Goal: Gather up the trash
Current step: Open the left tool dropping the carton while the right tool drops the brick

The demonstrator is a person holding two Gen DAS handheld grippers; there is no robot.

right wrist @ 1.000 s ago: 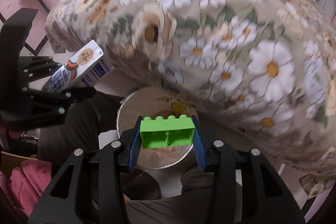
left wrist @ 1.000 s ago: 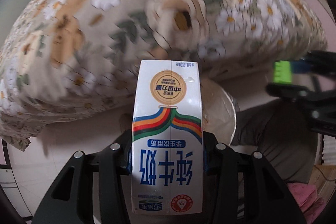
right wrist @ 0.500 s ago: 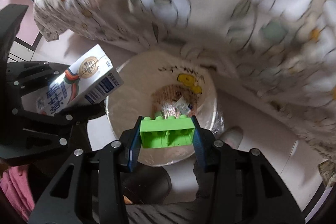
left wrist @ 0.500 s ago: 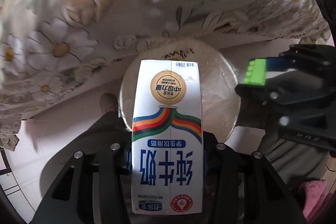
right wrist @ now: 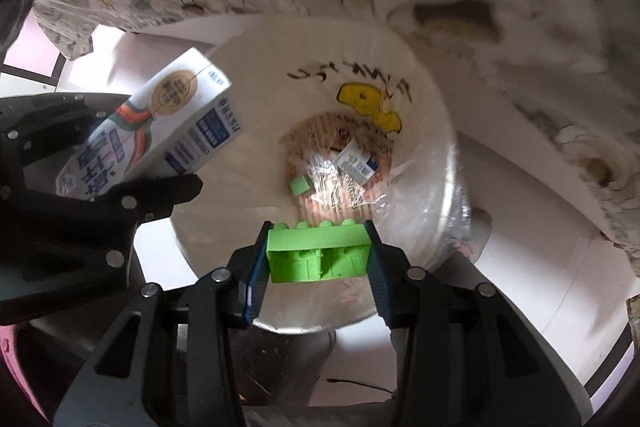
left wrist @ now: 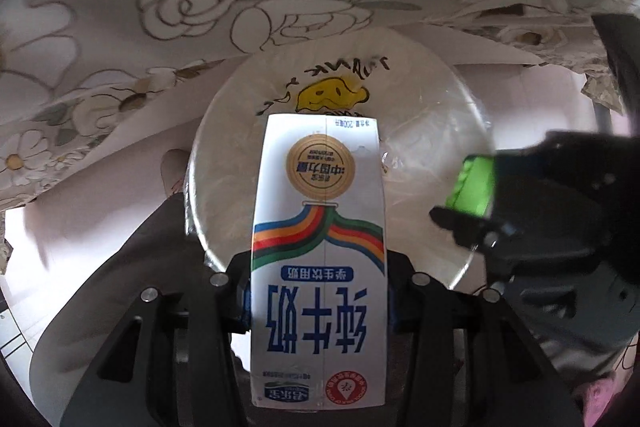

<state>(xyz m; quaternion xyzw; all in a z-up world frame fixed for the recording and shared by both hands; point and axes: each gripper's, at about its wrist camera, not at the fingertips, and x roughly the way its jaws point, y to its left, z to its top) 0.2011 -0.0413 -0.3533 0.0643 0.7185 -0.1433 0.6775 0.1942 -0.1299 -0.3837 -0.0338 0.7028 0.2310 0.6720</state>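
Holding the trash: both grippers carry one item each above the open mouth of a round bin.
Milk carton point(left wrist: 320, 259): white, with a gold seal, rainbow stripes and blue print; it fills the lower centre of the left wrist view, upside down as seen there, and covers part of the bin behind it. In the right wrist view it shows at centre left point(right wrist: 152, 131), tilted over the bin's left rim.
Left gripper point(left wrist: 320, 291): clamped on the carton, one pad pressed to each side of its lower half; in the right wrist view it is the black frame at left point(right wrist: 100, 203).
Green brick point(right wrist: 318, 253): a studded toy block, studs up in the frame, at lower centre of the right wrist view, over the bin's near rim; in the left wrist view it shows at centre right point(left wrist: 472, 187).
Right gripper point(right wrist: 318, 255): closed on the brick, blue pads tight against its two ends.
Bin point(right wrist: 420, 75): white, lined with clear plastic, with a yellow cartoon figure and black scribble on the inner wall; it fills the middle of both views point(left wrist: 240, 131).
Bin contents: crumpled wrappers point(right wrist: 340, 163) and a small green cube point(right wrist: 301, 183) lie at the bottom.
Floral cloth point(left wrist: 160, 7): hangs across the top of both frames, just behind the bin.
Floor point(right wrist: 532, 239): pale, at right of the bin.
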